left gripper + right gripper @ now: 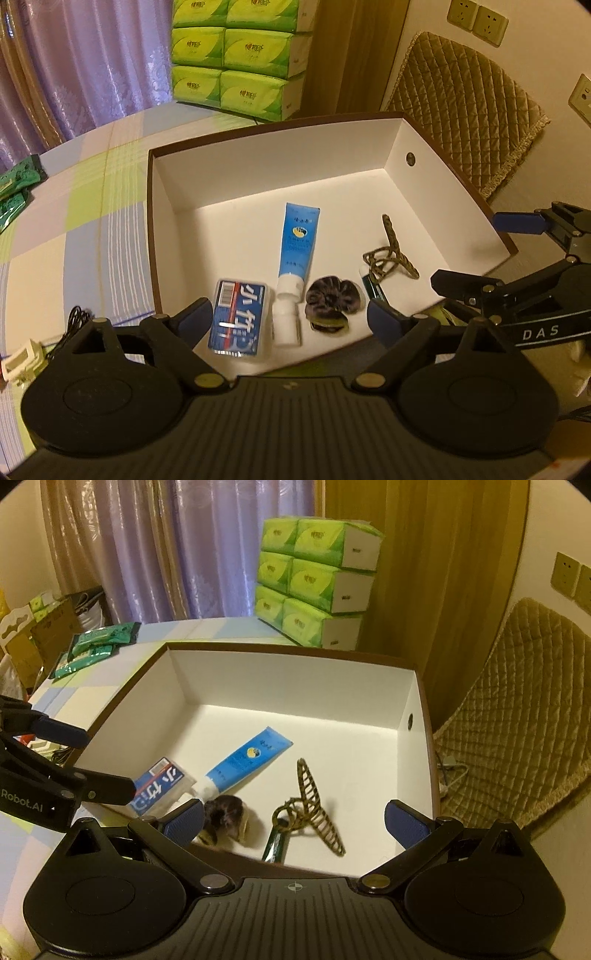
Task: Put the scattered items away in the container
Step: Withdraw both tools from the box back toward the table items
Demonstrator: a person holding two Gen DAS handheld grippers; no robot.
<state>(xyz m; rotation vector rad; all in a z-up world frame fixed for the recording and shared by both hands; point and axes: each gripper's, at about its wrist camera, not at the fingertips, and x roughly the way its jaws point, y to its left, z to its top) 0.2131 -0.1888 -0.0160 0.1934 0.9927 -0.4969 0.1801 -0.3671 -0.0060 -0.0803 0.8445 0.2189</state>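
Note:
A white box with a brown rim stands on the checked table. Inside lie a blue tube, a blue floss box, a small white bottle, a dark scrunchie, a brown hair claw and a small green tube. My left gripper hangs open over the box's near side, nothing between its fingers. My right gripper is open too, above the near right of the box. Each gripper shows at the edge of the other's view.
Stacked green tissue packs stand behind the box. Green wet-wipe packs lie at the table's left. A cable and white plug sit near left. A quilted cover is to the right.

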